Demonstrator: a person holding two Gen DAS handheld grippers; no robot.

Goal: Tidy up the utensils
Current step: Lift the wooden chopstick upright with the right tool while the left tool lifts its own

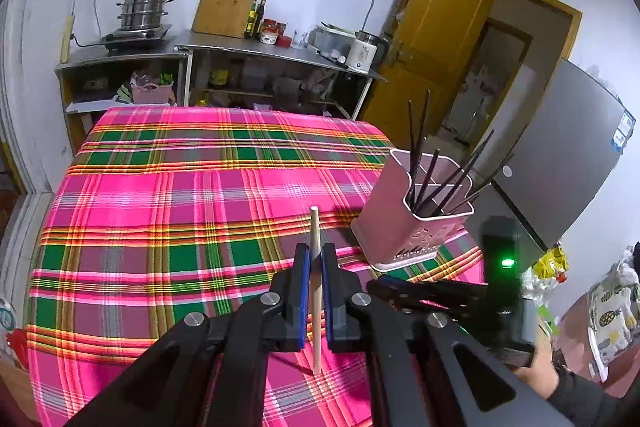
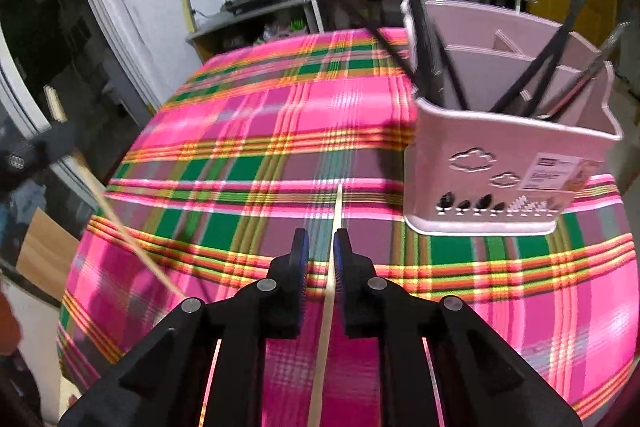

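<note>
We find the left gripper (image 1: 315,263) with its jaws closed tight on a pale wooden chopstick (image 1: 315,291), held near upright above the worktop (image 1: 168,195), its lower tip hanging just over the plaid cloth. The right gripper (image 2: 321,263) stands with its jaws a little apart; a second pale chopstick (image 2: 334,251) runs between them, lying against the right-hand pad and clear of the left one — we judge it not firmly pinched. Motion blur keeps us from saying whether it is slipping.

To do this step well, we advise carrying each stick tip-down over the pink utensil holder (image 2: 500,163), lining it up with one open compartment, and releasing only once the tip is inside the rim.

The holder stands on the worktop's right side, near the right gripper. Partitions divide it into several compartments; dark chopsticks (image 2: 520,83) lean in at least two of them. No pale stick is inside it.
</note>
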